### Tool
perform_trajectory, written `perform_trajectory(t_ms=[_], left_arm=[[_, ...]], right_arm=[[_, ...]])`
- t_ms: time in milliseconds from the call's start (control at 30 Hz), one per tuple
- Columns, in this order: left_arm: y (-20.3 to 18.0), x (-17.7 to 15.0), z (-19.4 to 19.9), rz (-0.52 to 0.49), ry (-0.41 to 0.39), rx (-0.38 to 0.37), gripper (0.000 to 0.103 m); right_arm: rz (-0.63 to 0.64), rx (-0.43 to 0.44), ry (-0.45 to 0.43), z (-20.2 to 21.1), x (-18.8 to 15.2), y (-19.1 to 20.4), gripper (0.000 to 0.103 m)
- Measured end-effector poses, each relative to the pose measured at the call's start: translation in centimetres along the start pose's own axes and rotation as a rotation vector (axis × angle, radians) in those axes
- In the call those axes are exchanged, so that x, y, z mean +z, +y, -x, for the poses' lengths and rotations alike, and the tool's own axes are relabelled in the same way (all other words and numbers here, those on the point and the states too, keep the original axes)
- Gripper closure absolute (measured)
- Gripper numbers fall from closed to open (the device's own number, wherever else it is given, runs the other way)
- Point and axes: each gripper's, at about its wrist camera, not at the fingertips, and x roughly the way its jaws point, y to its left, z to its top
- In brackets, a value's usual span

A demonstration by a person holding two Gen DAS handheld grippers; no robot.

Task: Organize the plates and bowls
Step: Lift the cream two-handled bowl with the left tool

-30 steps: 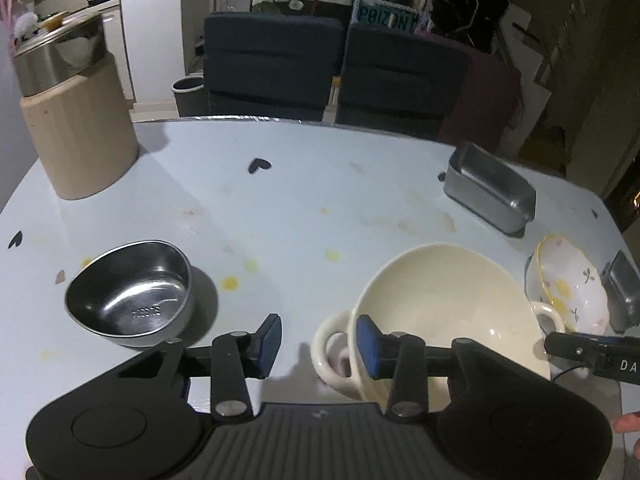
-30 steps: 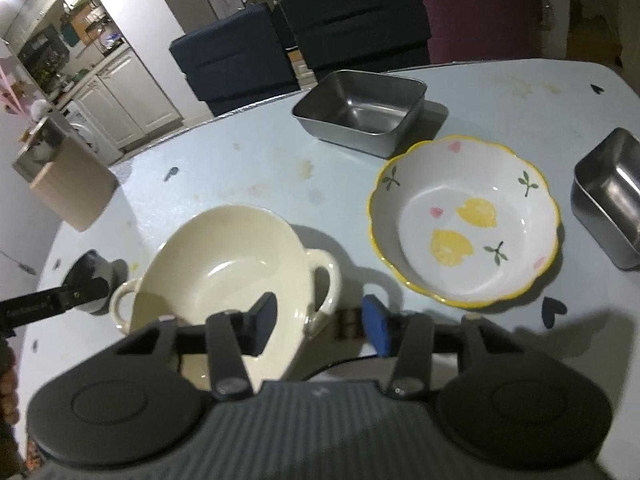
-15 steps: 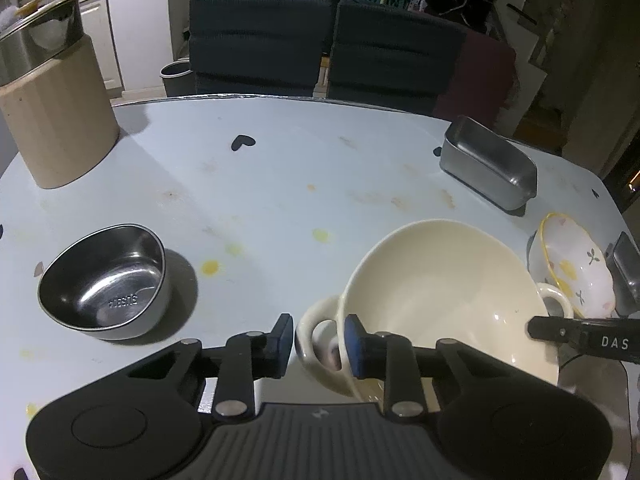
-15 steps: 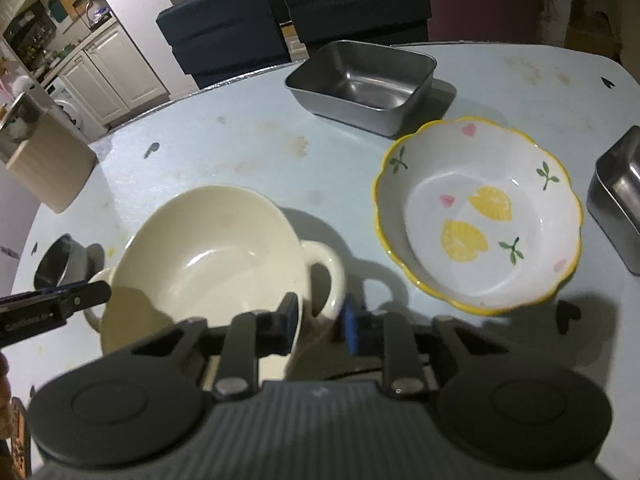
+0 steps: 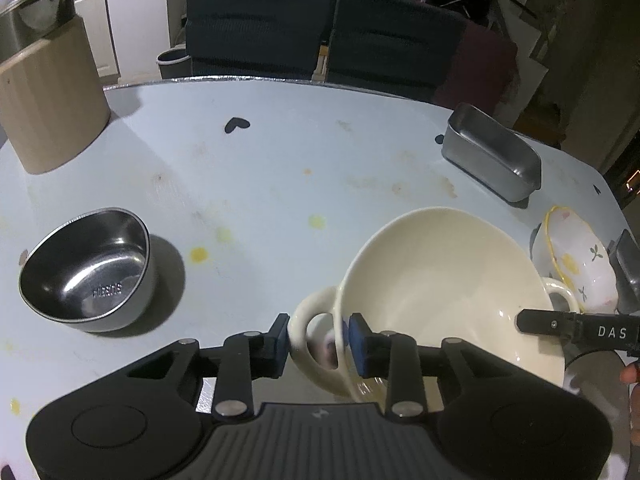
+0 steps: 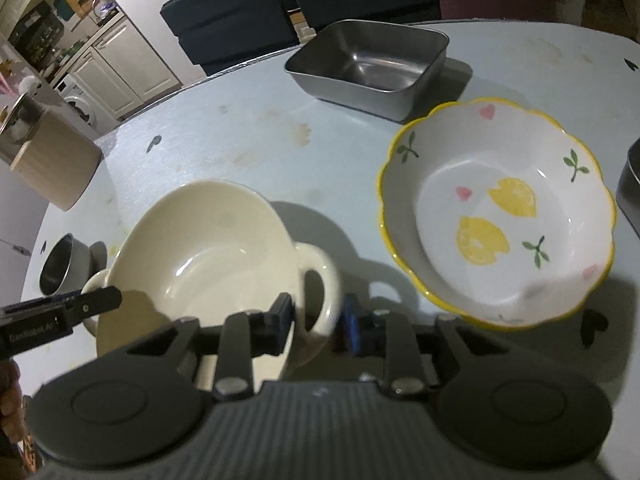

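Cream two-handled bowl (image 5: 440,280) sits at lower centre of both wrist views on the pale blue table (image 5: 280,168). Left gripper (image 5: 318,340) pinches one loop handle, its blue pads against the handle's two sides after easing slightly apart; right gripper (image 6: 316,320) likewise clamps the opposite handle. Lemon-patterned bowl (image 6: 496,208) rests at right, apart from it; small steel bowl (image 5: 86,268) stands at left.

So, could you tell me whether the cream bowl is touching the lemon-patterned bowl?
Apart: the right wrist view shows bare table between cream bowl and lemon-patterned bowl.
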Motion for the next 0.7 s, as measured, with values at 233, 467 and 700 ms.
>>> perform_trajectory(t_ms=[233, 467, 700], left_arm=[[0.4, 0.1, -0.3, 0.037, 0.021, -0.019, 0.068], [0.6, -0.2, -0.3, 0.022, 0.001, -0.036, 0.069], [-0.1, -0.5, -0.2, -0.020, -0.028, -0.007, 0.068]], right_arm=[[0.001, -0.002, -0.009, -0.4, -0.1, 0.0, 0.065], [0.101, -0.063, -0.030, -0.2, -0.6, 1.9, 0.070], [0.178, -0.088, -0.051, 0.0, -1.1, 2.7, 0.068]])
